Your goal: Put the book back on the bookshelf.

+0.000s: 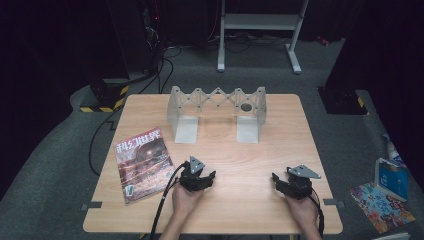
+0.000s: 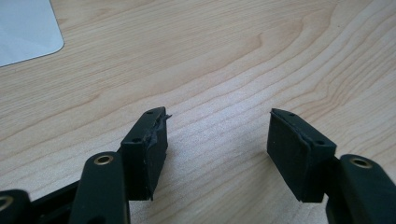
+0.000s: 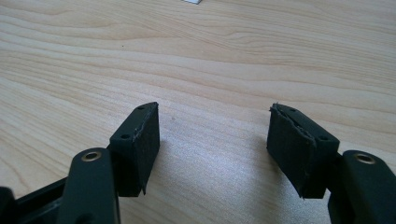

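Note:
On the wooden table (image 1: 235, 150) a magazine (image 1: 142, 162) with a dark reddish cover lies flat at the left. A grey metal folding rack (image 1: 216, 111) with a scissor lattice stands at the back middle. My left gripper (image 1: 201, 179) rests low on the table just right of the magazine, held by a hand. Its jaws stand apart over bare wood, left gripper (image 2: 217, 140) open and empty. My right gripper (image 1: 284, 182) sits near the front right, also in a hand; the right gripper (image 3: 215, 135) is open with nothing between its pads.
A grey plate corner (image 2: 25, 28) of the rack's foot shows ahead of the left gripper. On the floor at the right lie a blue box (image 1: 391, 179) and a colourful sheet (image 1: 381, 206). A white desk frame (image 1: 260, 30) and cables stand behind the table.

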Available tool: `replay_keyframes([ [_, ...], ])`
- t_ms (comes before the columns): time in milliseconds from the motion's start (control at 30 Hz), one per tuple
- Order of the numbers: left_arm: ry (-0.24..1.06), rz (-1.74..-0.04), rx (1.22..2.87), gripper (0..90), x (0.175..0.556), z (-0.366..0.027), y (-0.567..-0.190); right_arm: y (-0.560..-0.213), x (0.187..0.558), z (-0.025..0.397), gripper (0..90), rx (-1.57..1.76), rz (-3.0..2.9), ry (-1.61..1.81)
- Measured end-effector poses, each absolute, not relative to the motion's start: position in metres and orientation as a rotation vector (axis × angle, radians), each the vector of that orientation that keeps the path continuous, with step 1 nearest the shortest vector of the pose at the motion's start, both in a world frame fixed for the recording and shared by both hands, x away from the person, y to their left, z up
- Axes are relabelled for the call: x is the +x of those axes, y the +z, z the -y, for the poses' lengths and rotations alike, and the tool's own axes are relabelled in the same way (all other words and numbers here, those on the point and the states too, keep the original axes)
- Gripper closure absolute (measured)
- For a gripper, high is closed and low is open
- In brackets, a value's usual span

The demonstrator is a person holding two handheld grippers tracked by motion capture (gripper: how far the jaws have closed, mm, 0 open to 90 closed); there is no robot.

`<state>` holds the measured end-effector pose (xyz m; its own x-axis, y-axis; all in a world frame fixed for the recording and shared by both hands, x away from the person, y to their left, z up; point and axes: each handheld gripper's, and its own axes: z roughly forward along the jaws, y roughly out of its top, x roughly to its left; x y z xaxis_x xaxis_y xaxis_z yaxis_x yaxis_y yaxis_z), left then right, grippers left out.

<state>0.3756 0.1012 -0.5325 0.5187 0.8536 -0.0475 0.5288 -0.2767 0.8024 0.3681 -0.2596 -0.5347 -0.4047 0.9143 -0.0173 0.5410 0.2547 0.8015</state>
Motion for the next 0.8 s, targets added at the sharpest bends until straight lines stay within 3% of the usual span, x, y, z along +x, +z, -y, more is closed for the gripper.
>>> replay_keyframes([
  [800, 0.516, -1.132, 1.955, 38.6, 0.3746, -0.1012, -0.5325, -0.5347, 0.3683, 0.2598, 34.6, 1.318, -2.040, 1.010],
])
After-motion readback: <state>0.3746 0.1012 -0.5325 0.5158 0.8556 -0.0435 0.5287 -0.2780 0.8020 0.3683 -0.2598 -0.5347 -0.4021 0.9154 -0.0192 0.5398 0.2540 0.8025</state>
